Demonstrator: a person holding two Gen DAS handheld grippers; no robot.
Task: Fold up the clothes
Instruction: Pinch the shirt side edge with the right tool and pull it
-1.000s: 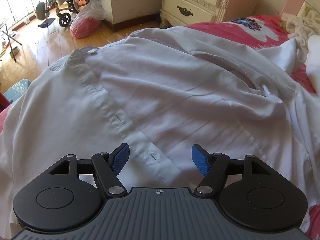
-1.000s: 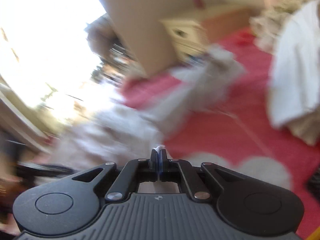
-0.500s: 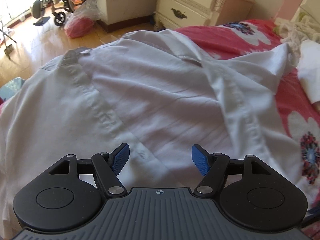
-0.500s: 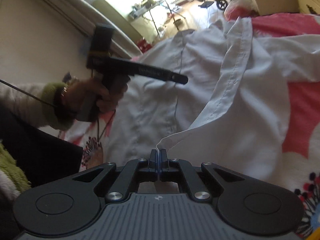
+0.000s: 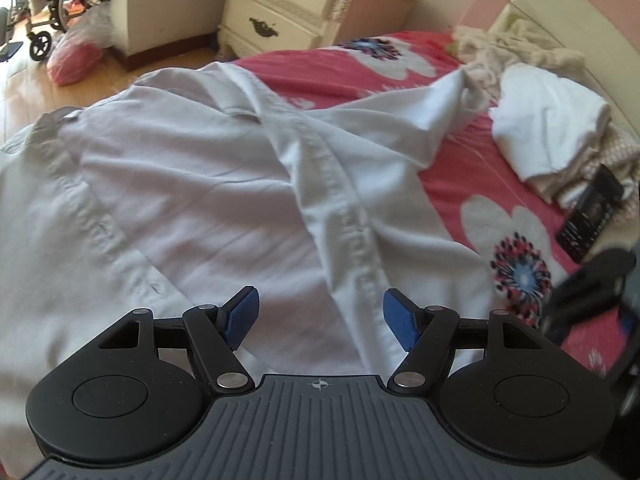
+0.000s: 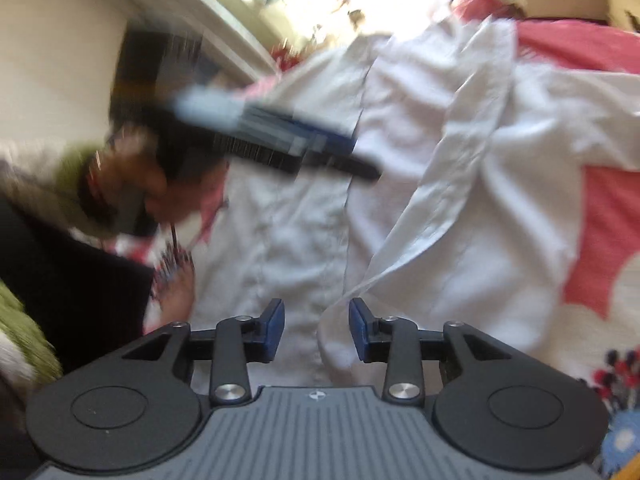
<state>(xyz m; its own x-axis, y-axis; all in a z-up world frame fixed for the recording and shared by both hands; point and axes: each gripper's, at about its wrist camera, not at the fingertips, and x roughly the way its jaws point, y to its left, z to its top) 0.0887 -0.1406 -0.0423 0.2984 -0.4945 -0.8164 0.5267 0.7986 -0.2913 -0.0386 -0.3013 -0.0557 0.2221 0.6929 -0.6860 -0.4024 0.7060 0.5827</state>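
Note:
A white button shirt (image 5: 200, 184) lies spread on the red flowered bedsheet (image 5: 500, 200), with one front panel and its placket (image 5: 340, 200) folded diagonally across the body. My left gripper (image 5: 319, 312) hovers open just above the shirt, with nothing between its blue pads. In the right wrist view the shirt (image 6: 460, 200) fills the middle. My right gripper (image 6: 316, 326) is opening; the shirt's hem corner (image 6: 332, 320) lies loose between the jaws, and the pads do not press on it. A person's hand (image 6: 132, 184) holds the blurred left gripper (image 6: 272, 140) over the shirt.
A cream nightstand (image 5: 288, 12) stands beyond the bed. Folded white clothes (image 5: 552, 128) and a black flat device (image 5: 592, 212) lie on the bed at the right. A red bag (image 5: 72, 64) and a wheelchair (image 5: 44, 0) are on the wooden floor.
The right gripper, shut on the shirt's edge before, has parted its jaws and let the corner go. The shirt's panel now lies folded across the body. The left gripper's view has swung right.

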